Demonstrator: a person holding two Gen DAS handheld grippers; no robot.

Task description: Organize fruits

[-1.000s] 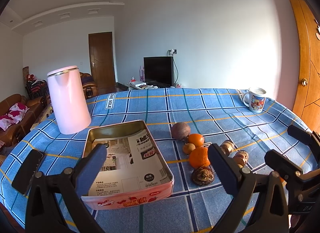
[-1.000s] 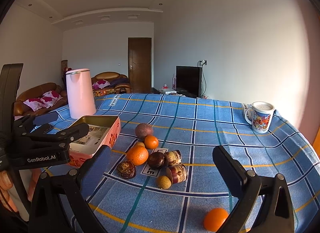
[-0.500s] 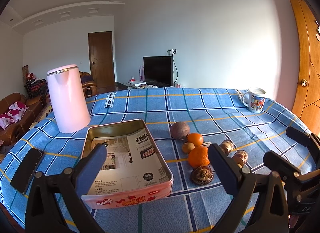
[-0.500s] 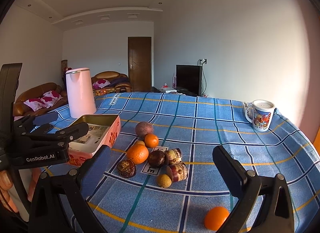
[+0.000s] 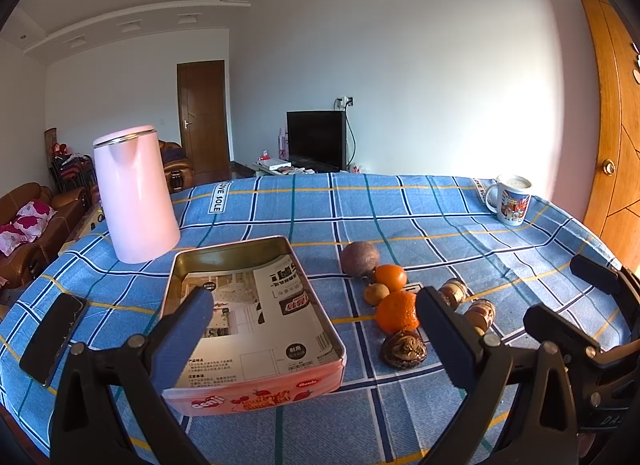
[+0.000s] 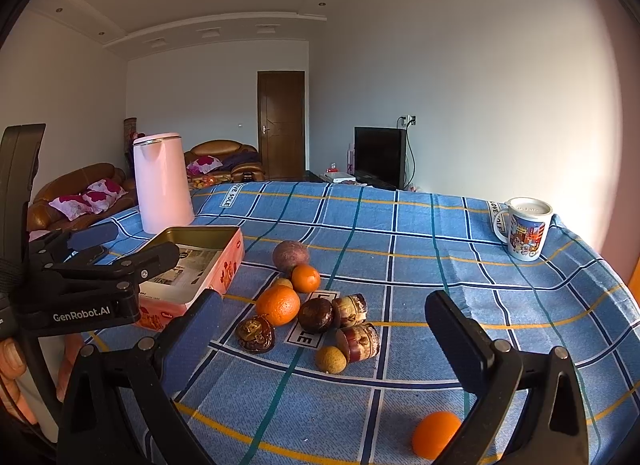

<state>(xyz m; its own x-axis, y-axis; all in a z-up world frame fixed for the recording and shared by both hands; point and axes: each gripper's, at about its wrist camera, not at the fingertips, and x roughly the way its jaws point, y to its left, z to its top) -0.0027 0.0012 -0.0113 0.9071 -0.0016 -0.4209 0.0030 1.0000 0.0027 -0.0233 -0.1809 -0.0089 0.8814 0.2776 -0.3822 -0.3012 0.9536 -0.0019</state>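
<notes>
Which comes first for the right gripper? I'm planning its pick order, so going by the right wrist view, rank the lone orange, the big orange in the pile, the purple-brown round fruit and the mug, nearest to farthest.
1. Lone orange, just under the right gripper, by its right finger.
2. Big orange, left of the pile.
3. Purple-brown round fruit, behind the pile.
4. Mug, far right edge.

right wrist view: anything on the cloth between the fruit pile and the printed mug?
Nothing. In the right wrist view, only bare blue checked tablecloth lies between the fruit cluster, whose nearest piece is the small orange tangerine, and the white printed mug.
</notes>
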